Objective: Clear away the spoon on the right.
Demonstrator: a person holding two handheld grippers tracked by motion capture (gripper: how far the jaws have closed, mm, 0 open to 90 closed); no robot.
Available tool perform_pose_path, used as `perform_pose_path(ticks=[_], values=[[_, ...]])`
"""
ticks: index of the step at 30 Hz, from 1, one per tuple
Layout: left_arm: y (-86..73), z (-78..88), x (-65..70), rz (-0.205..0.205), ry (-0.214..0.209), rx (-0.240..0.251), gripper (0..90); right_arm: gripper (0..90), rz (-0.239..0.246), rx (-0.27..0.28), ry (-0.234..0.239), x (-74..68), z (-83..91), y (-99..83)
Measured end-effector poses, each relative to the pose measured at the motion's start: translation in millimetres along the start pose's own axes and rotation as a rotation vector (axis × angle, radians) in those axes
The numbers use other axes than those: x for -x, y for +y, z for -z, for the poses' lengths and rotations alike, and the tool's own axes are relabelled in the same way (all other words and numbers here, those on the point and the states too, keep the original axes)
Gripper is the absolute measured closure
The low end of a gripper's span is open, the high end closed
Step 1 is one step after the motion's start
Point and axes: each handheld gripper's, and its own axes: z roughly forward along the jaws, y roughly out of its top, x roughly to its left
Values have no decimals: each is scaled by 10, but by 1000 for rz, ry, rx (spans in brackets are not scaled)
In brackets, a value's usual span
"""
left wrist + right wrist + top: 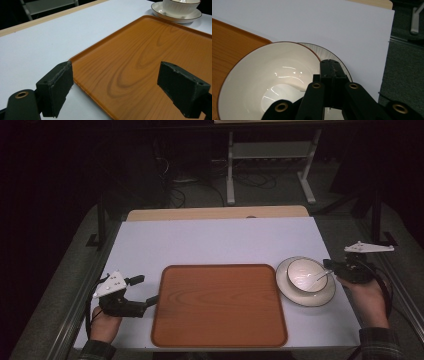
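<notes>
High view: white bowl (306, 274) sits on a white saucer (330, 296) at the right side of the white table (215, 242), just beside the right edge of the wooden tray (220, 305). A white spoon (320, 276) lies in the bowl, handle out over the rim toward the right gripper (334, 268). That gripper comes in from the right, held in the person's right hand (369, 292), tips at the spoon handle over the bowl's right rim. Right gripper view: jaws are pressed together, pads meeting face to face above the bowl (269, 82), with the saucer (329, 56) showing past the rim; the handle appears pinched between them, though the pads hide the contact itself. Tray corner (229, 42) is at the left of that view. Left gripper (142, 292) sits at the tray's left edge, held in the left hand (105, 325), low over the table. Left gripper view: jaws wide apart, holding nothing, one pad over the table (50, 32) and the other over the tray (140, 65), the tray's edge running between them. Bowl (181, 6) and saucer (175, 16) sit far across the tray at top right.
</notes>
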Motion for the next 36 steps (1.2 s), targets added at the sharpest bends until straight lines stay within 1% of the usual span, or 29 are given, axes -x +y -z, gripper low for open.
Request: perform_pose_path(ticks=[1, 3, 4, 5, 6, 7, 8, 9, 11, 13, 15, 16, 17, 18, 19, 21, 24, 26, 28, 32, 36], values=[[2, -3, 0, -2, 0, -1, 127, 860, -4, 12, 1, -4, 12, 6], [4, -6, 0, -4, -1, -1, 127, 723, -16, 31, 4, -10, 39, 26], [3, -8, -1, -3, -1, -2, 127, 667, -27, 46, 11, -12, 56, 30], [1, -8, -2, -3, -1, -4, 127, 613, -29, 56, 13, -19, 72, 32], [1, -8, -2, -3, -1, -4, 127, 613, -29, 56, 13, -19, 72, 32], [0, -7, -4, -3, -1, -4, 127, 564, -28, 66, -4, -31, 87, 31], [1, -5, -5, 0, -1, -1, 127, 491, -39, 92, -18, -42, 130, 14], [2, -5, -5, 2, -2, 0, 127, 491, -39, 92, -18, -42, 130, 14], [5, -10, -5, 1, -1, 1, 127, 438, -52, 107, -15, -39, 160, -8], [2, -12, -3, -3, -3, -4, 127, 400, -64, 107, -36, -13, 185, -75], [3, -8, -5, 2, -2, 1, 127, 376, -87, 108, -48, 21, 185, -131], [3, -8, -5, 2, -2, 1, 127, 373, -99, 114, -45, 39, 180, -159], [2, -7, -6, 3, -2, 1, 127, 373, -110, 118, -30, 57, 170, -187], [1, -9, -7, 1, -3, -1, 127, 373, -110, 118, -30, 57, 170, -187], [0, -12, -6, 0, -3, -3, 127, 373, -118, 111, -20, 83, 128, -231], [2, -13, -5, 0, -3, -3, 127, 372, -121, 109, -17, 92, 105, -248], [1, -13, -4, 0, -3, -3, 127, 370, -133, 106, 3, 102, 53, -283], [-1, -13, -5, 1, -3, -4, 127, 370, -133, 103, -1, 98, 43, -287], [0, -11, -4, 0, -2, -4, 127, 370, -136, 100, 8, 100, 15, -301], [-2, -9, -5, 1, -2, -5, 127, 376, -133, 82, 31, 86, -34, -320], [-2, -12, -5, 2, -3, -5, 127, 397, -144, 67, 49, 79, -75, -342]])
